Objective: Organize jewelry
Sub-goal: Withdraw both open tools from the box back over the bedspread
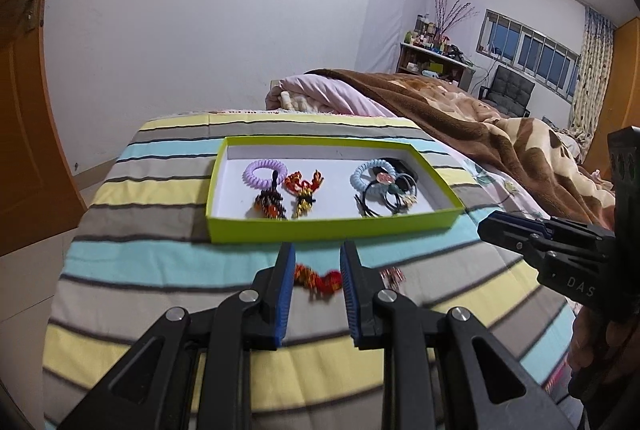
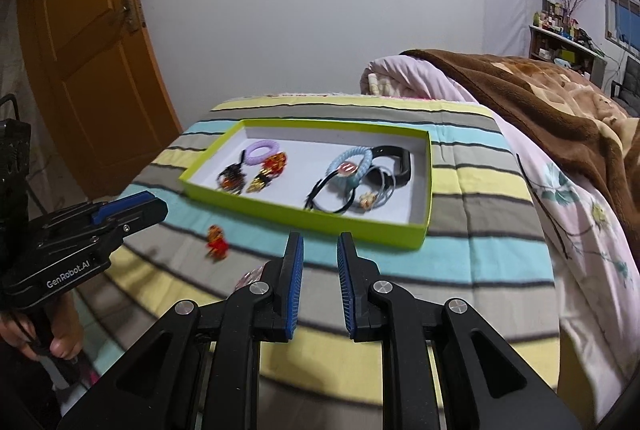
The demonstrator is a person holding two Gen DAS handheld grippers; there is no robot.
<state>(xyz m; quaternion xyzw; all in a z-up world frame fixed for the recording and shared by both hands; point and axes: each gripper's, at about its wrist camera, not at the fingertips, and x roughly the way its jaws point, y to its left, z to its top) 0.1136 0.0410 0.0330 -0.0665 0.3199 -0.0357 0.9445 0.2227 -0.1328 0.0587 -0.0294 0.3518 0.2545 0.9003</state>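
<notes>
A lime green tray (image 1: 332, 226) (image 2: 304, 216) lies on the striped bedspread. Inside are a purple coil hair tie (image 1: 265, 173) (image 2: 262, 152), two red-and-gold ornaments (image 1: 303, 190), a blue coil tie (image 1: 370, 176) (image 2: 348, 166), black hair ties (image 1: 384, 200) and a black band (image 2: 396, 160). A red ornament (image 1: 318, 280) (image 2: 216, 242) lies on the bedspread before the tray, between and beyond the open fingers of my left gripper (image 1: 318, 254). A small pink item (image 1: 394, 275) (image 2: 248, 278) lies to its right. My right gripper (image 2: 320, 244) is open and empty, above the bedspread.
A brown blanket and pink quilt (image 1: 460, 110) are piled on the bed to the right. An orange door (image 2: 92, 70) stands at the left. A shelf (image 1: 436, 58) and a chair stand far back by the window.
</notes>
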